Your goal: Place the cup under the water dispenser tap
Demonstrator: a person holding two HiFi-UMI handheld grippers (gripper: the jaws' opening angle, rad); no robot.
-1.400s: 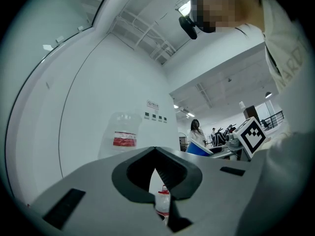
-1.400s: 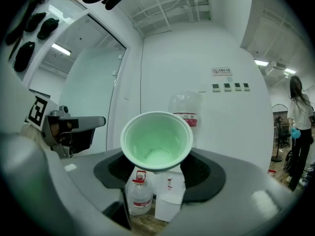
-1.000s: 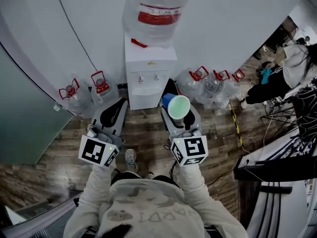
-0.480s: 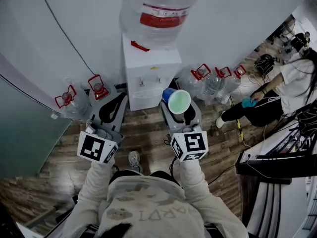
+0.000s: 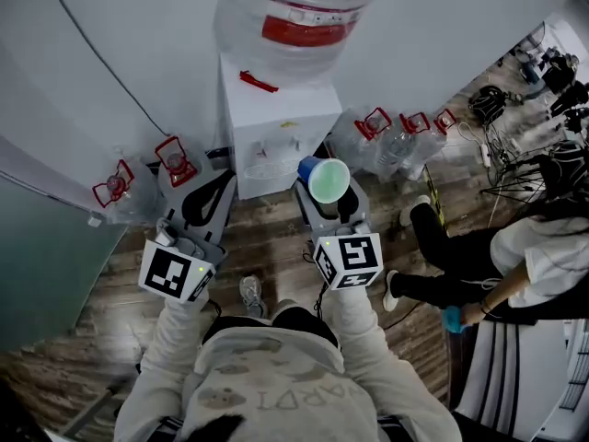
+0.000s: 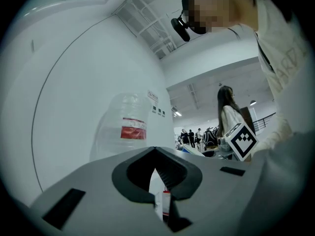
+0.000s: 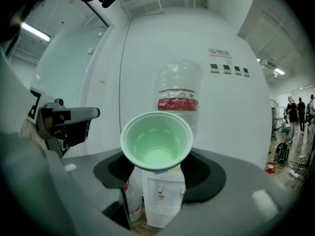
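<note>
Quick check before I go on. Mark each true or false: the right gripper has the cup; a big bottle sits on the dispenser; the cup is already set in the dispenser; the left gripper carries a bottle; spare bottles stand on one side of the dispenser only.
1. The right gripper has the cup. True.
2. A big bottle sits on the dispenser. True.
3. The cup is already set in the dispenser. False: it is between the right gripper's jaws, short of the dispenser.
4. The left gripper carries a bottle. False: its jaws are together with nothing between them.
5. Spare bottles stand on one side only. False: spare bottles stand on the floor at both sides.
</note>
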